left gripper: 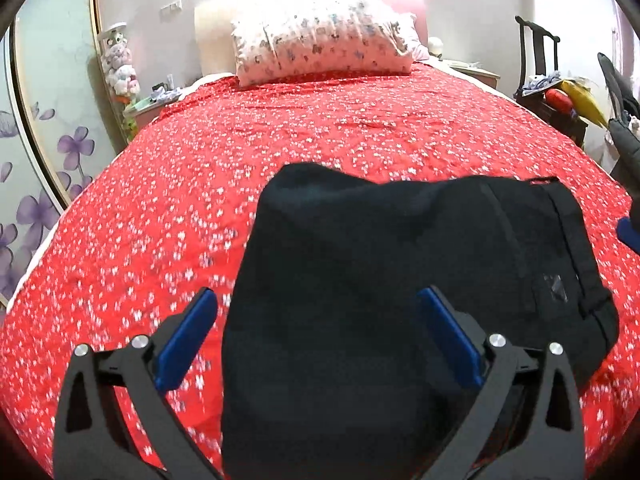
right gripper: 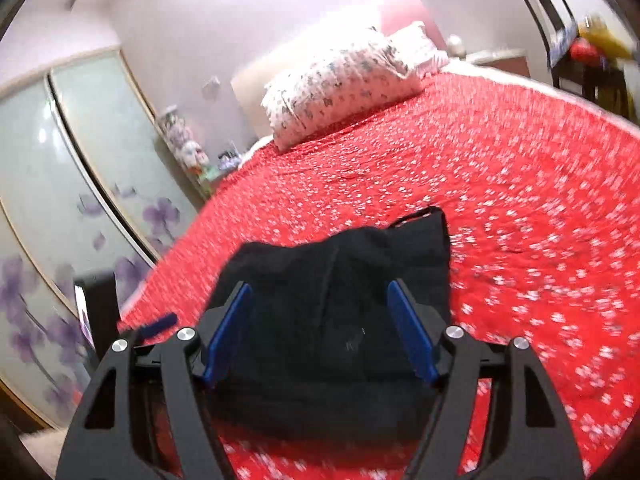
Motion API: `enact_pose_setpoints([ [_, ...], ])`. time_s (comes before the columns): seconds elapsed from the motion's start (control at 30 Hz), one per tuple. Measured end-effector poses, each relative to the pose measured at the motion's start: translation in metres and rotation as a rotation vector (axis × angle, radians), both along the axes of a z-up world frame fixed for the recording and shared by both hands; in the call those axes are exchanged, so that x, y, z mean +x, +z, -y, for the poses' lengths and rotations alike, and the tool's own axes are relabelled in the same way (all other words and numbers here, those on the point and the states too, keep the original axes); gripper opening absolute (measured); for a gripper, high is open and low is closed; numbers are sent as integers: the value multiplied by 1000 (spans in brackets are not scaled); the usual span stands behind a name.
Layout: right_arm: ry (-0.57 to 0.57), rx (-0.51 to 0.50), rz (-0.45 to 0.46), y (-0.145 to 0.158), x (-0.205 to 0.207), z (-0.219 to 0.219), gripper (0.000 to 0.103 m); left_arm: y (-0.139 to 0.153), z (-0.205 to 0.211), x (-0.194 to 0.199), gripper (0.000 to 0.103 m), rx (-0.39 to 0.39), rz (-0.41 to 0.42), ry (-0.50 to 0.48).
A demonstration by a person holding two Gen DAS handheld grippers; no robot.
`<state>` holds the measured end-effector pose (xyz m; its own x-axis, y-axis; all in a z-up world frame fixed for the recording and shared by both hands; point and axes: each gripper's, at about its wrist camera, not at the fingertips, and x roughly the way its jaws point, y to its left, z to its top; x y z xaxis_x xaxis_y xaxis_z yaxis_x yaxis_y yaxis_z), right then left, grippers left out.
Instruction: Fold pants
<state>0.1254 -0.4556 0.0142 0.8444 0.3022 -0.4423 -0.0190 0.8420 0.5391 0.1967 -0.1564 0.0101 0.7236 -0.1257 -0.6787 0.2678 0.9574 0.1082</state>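
Note:
Black pants (left gripper: 380, 280) lie folded in a compact bundle on the red flowered bedspread (left gripper: 240, 152), waistband at the right edge. My left gripper (left gripper: 320, 320) is open above the bundle's near left part, one blue finger over the bedspread, the other over the pants. In the right wrist view the pants (right gripper: 340, 300) lie just ahead and my right gripper (right gripper: 320, 320) is open over them, holding nothing. The tip of the left gripper's blue finger (right gripper: 160, 325) shows at the left there.
A patterned pillow (left gripper: 320, 48) rests at the head of the bed. A wardrobe with purple flower doors (right gripper: 60, 200) stands on the left. A dark chair with clutter (left gripper: 552, 92) stands on the right. Nightstands flank the headboard.

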Motion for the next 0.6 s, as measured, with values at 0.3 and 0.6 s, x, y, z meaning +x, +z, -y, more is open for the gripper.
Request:
enact_pose_setpoints([
  [0.3,7,104,-285,-47,54,20,77,-22,14,57,101,1,-150,16],
  [0.6,35,65,-335,-58,69,9,88,-35,-10,92,101,-162,-365,43],
])
